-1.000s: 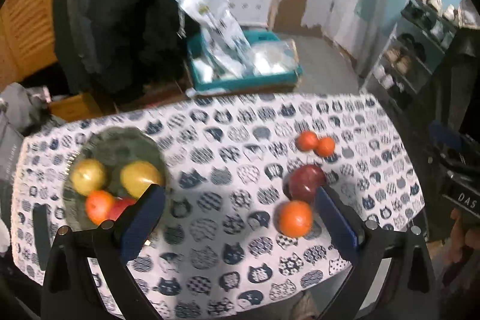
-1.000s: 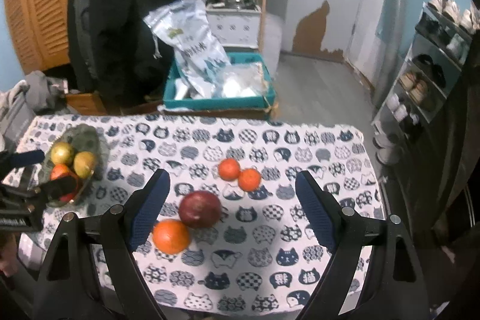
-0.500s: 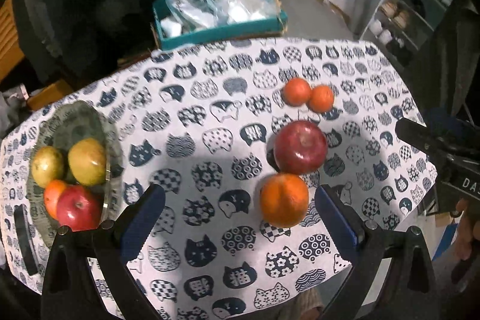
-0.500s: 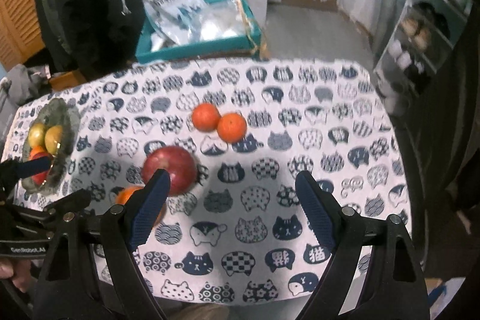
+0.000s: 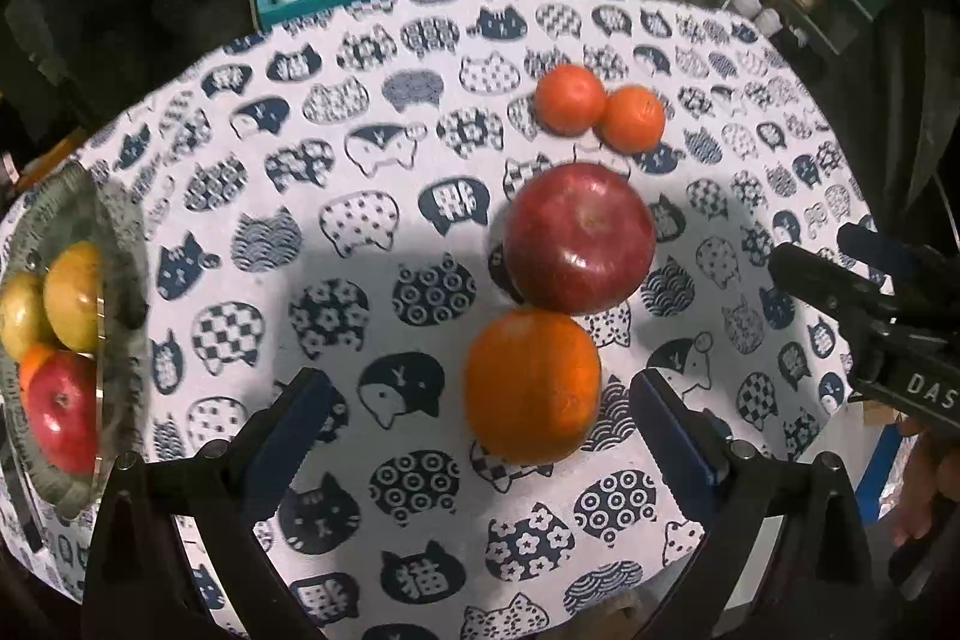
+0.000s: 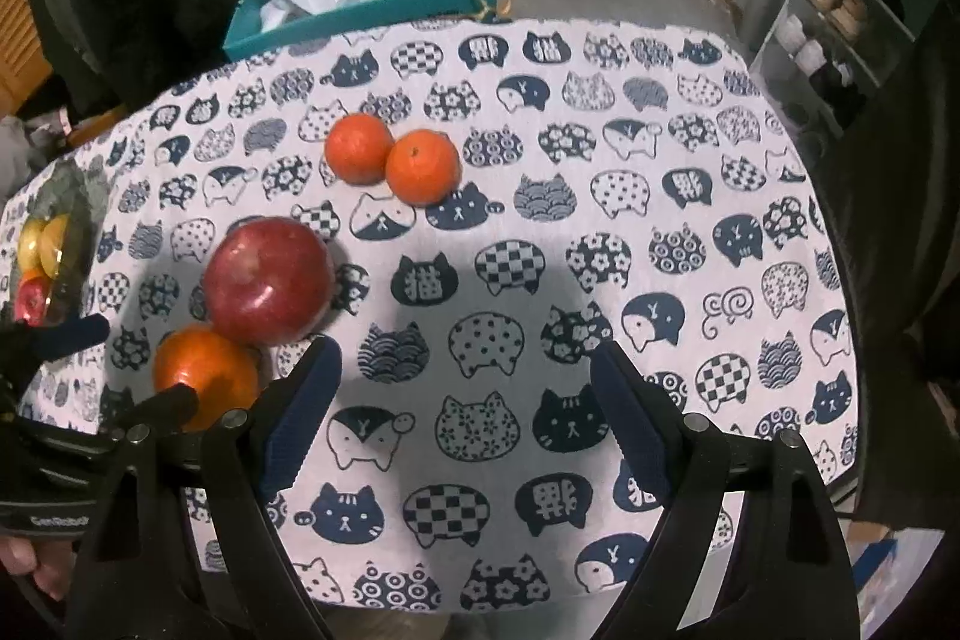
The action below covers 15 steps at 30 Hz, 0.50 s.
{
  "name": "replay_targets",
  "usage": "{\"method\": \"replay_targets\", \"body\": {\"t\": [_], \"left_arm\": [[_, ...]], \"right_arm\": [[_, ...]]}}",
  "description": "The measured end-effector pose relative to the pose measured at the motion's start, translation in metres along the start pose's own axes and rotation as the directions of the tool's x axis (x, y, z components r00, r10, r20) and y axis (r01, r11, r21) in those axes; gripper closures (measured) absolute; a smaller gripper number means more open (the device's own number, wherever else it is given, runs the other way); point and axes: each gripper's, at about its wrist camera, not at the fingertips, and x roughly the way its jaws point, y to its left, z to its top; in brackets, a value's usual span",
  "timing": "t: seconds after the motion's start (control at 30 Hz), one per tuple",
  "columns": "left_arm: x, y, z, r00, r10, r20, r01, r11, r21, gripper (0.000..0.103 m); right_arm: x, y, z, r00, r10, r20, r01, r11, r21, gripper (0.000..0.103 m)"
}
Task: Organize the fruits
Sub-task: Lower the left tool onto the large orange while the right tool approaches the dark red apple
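While descending closer than a second ago, the left tool (image 5: 474,415) is spreading wide around the large round orange (image 5: 533,387), touching the red apple (image 5: 579,238) on the cat-print surface (image 5: 372,196); the right tool (image 6: 465,403) is hovering spread, empty.

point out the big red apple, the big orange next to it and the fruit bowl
big red apple (image 5: 579,238), left wrist view, middle of its top face
big orange (image 5: 533,387), left wrist view, centre of its skin
fruit bowl (image 5: 123,244), left wrist view, bare rim on its right side
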Motion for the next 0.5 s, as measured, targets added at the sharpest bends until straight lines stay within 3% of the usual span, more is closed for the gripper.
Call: {"method": "replay_targets", "body": {"t": [0.27,0.4,0.5], "left_arm": [[0.021,-0.001,-0.001,0.998,-0.048,-0.046,0.046,0.998,-0.031,0.006],[0.029,-0.002,-0.001,0.994,-0.082,-0.075,0.08,0.996,-0.032,0.028],[0.034,-0.004,-0.003,0.99,-0.112,-0.091,0.11,0.994,-0.024,0.039]], "right_arm": [[0.01,-0.001,-0.003,1.0,-0.004,-0.025,0.004,1.0,0.006,0.018],[0.013,0.0,-0.002,1.0,-0.001,-0.03,0.001,1.0,0.005,0.018],[0.015,0.002,-0.002,0.999,0.004,-0.034,-0.004,1.0,0.0,0.018]]}}
